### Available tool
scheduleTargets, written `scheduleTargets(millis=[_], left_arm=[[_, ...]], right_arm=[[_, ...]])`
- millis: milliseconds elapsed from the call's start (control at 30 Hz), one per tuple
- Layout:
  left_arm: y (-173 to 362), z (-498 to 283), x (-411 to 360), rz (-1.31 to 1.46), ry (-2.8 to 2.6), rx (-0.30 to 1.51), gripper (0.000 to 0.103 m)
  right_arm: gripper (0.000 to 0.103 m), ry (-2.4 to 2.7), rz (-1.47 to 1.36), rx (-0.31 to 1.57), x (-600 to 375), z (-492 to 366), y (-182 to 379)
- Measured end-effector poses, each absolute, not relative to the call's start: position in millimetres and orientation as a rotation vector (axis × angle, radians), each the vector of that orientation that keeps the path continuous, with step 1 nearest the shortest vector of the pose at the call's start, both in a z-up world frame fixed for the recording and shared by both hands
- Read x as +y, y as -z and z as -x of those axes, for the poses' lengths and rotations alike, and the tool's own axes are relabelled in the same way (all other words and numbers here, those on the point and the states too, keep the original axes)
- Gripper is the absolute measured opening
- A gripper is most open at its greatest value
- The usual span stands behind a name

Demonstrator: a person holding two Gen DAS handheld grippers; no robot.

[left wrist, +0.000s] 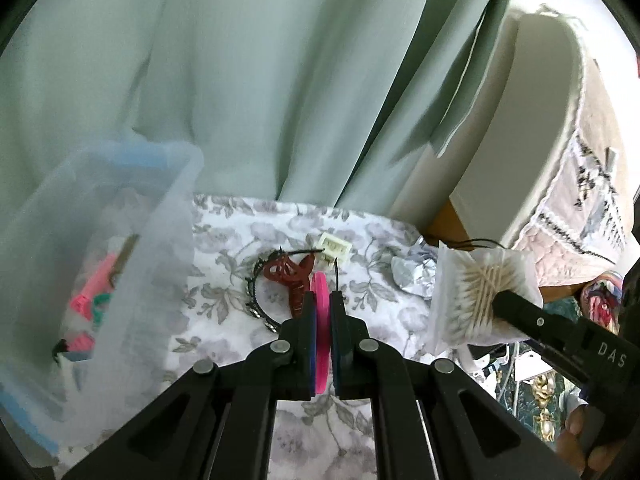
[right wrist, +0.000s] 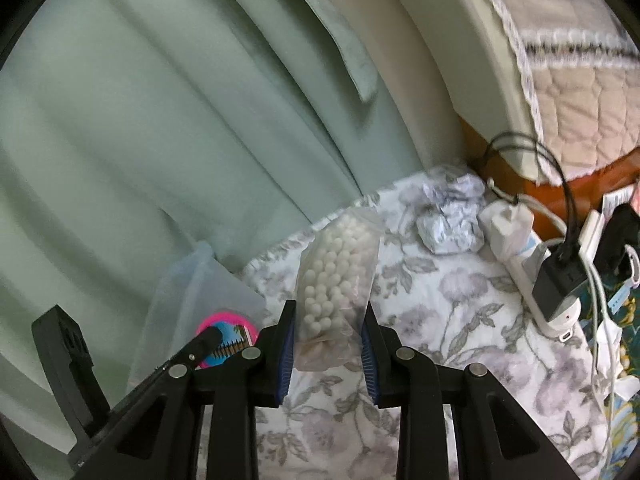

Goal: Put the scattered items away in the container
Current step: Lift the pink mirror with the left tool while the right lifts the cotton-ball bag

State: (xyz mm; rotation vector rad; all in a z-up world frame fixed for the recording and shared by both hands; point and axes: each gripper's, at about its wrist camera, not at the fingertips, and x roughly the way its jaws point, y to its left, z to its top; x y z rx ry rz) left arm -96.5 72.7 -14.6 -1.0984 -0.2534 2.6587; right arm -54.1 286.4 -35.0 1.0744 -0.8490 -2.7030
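Your left gripper point(left wrist: 320, 300) clamps a flat pink plastic disc point(left wrist: 321, 320); your right gripper point(right wrist: 330, 320) pinches a clear bag of cotton swabs point(right wrist: 336, 280), right of the translucent plastic bin point(left wrist: 132, 264).

**Hidden, cropped or blurred**

The translucent container point(left wrist: 100, 264) at nine o'clock in the left view is motion-blurred and cut off by the edge; its pink and green contents cannot be identified. The pink disc point(left wrist: 322, 332) shows edge-on only, its face hidden.
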Motion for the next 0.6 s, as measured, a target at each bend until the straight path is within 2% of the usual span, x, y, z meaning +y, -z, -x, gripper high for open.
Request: scheduleTargets(millis=[600], left_arm=[[-53.3, 54.3, 42.5, 0.883, -2.752, -0.252, 0.005]], right_arm=[[0.031, 2.709, -0.84, -0.761, 256.0, 14.0, -34.1]])
